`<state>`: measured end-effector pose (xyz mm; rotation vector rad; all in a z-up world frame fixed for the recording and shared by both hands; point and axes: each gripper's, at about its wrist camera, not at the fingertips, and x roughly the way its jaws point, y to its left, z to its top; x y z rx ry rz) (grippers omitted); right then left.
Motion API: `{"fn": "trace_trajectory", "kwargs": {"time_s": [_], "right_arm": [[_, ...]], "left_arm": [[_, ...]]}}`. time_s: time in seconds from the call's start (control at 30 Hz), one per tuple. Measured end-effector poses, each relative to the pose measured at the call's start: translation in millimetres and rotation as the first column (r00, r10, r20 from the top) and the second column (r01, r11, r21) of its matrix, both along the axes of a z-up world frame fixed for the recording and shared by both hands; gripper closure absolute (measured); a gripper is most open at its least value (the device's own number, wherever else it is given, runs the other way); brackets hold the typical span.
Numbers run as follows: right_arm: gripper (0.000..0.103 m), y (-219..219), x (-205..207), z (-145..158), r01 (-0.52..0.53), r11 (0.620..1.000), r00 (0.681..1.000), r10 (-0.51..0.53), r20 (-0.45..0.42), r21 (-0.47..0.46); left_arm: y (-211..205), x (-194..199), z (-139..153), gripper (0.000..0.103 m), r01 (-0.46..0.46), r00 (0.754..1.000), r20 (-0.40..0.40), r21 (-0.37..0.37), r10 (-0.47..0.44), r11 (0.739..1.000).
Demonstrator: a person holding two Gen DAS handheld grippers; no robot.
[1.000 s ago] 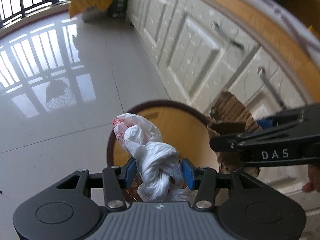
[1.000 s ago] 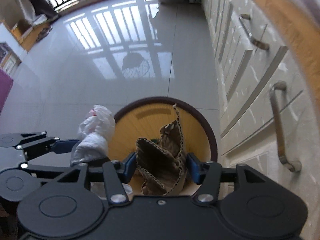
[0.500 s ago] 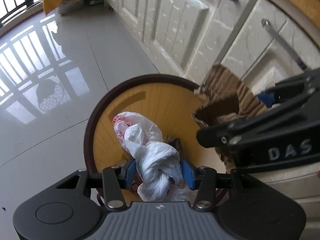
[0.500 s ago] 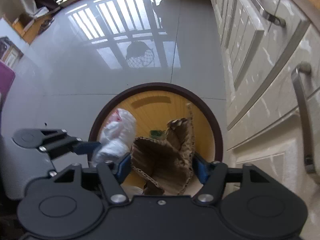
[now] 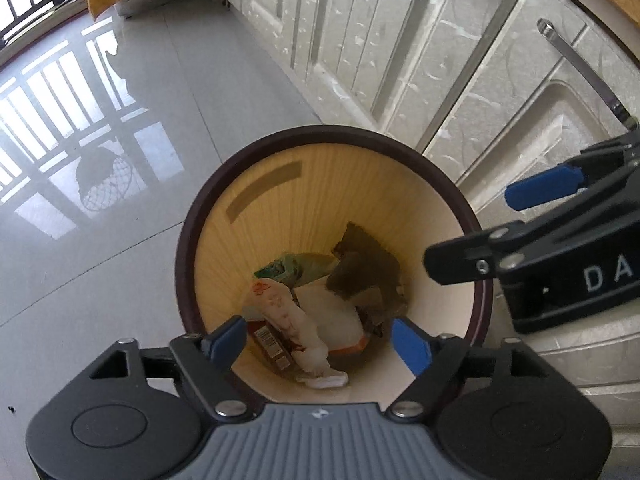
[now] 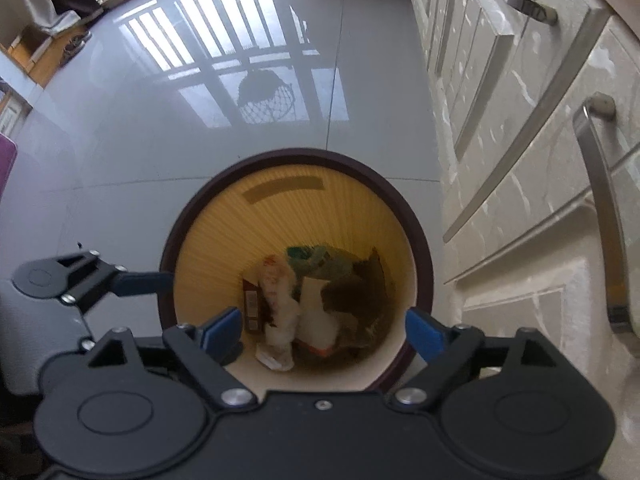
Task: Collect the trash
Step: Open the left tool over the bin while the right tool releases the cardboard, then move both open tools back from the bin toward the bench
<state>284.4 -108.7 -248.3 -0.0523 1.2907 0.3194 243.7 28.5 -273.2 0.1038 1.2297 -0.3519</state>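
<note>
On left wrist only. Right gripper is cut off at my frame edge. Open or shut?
Observer: Open. The right gripper has its jaws wide apart with nothing between them, and it is above the bin.
Operator: Anything left of the bin outside my frame?
Observer: Yes, a purple object at the far left edge, on the side away from the cabinets. It is too cropped to identify.
</note>
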Motion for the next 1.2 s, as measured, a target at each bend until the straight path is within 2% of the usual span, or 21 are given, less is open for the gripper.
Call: {"fn": "trace_trajectory", "kwargs": {"time_s": [0.23, 0.37, 0.6, 0.83, 1.2], "right_arm": [[0.002, -2, -3, 2, -0.007, 0.998, 1.000, 0.007, -0.005, -0.054], [0.000, -3, -6, 6, 0.003, 0.996, 1.000, -0.004, -0.004, -0.088], [0.000, -1, -14, 20, 0.028, 0.993, 1.000, -0.028, 0.004, -0.118], [0.000, 0, -23, 35, 0.055, 0.989, 0.998, -0.053, 0.018, -0.139], [0.000, 10, -42, 65, 0.042, 0.986, 0.998, -0.035, 0.044, -0.164]], "left_arm": [[7, -1, 10, 0.007, -0.022, 1.000, -0.018, 0.015, 0.022, 1.000], [12, -4, 17, 0.000, -0.044, 0.999, -0.029, 0.015, 0.044, 0.999], [23, -12, 30, 0.000, -0.083, 0.995, -0.059, 0.017, 0.084, 0.996], [41, -21, 52, 0.000, -0.151, 0.987, -0.050, 0.014, 0.152, 0.988], [62, -40, 90, 0.000, -0.253, 0.968, -0.008, -0.006, 0.253, 0.968]]}}
